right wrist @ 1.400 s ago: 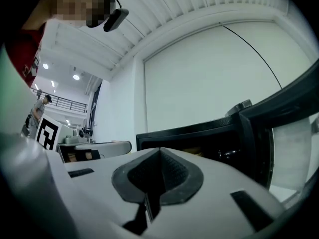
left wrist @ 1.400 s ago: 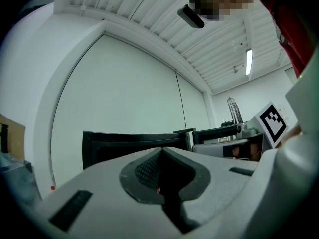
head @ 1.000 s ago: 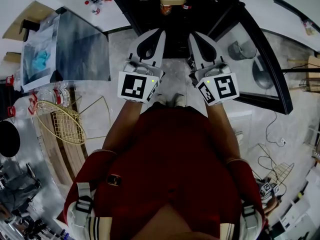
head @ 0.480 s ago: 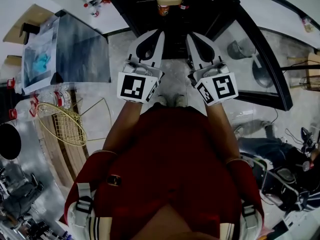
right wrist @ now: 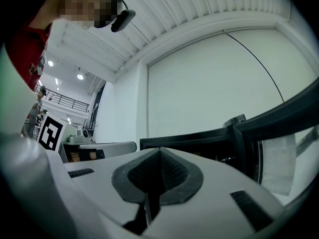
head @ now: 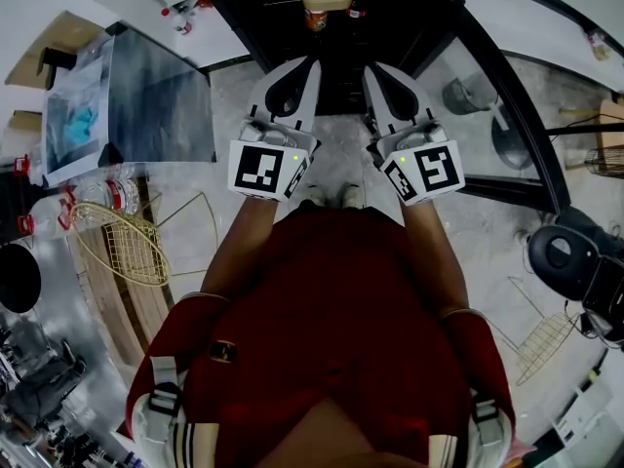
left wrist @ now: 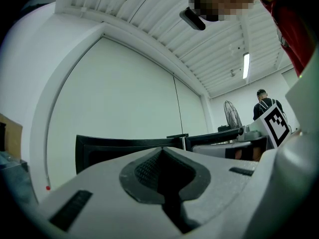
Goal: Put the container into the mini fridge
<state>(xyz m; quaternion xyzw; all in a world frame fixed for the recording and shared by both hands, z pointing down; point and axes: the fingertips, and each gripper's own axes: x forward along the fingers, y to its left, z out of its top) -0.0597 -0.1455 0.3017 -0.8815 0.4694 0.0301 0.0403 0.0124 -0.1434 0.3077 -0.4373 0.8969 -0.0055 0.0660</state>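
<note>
A black mini fridge (head: 331, 37) stands open ahead of me, its glass door (head: 487, 96) swung out to the right. On a shelf inside sits a tan container (head: 327, 3). My left gripper (head: 310, 64) and right gripper (head: 370, 68) point side by side at the fridge opening, just short of it. Both are shut with nothing between the jaws. In the left gripper view the left gripper (left wrist: 162, 151) shows its pads pressed together in front of the fridge's dark frame (left wrist: 114, 148). The right gripper view shows the right gripper (right wrist: 160, 151) likewise closed and empty.
A glass-topped table (head: 146, 96) stands at the left, with plastic bottles (head: 97, 183) and a wire basket (head: 122, 237) beside it. A black round object (head: 570, 261) sits on the floor at the right. A person (left wrist: 264, 103) and a fan (left wrist: 232, 118) are far off.
Both grippers have stayed where they were. On the floor at the right, a person passed through and a black round object now shows there.
</note>
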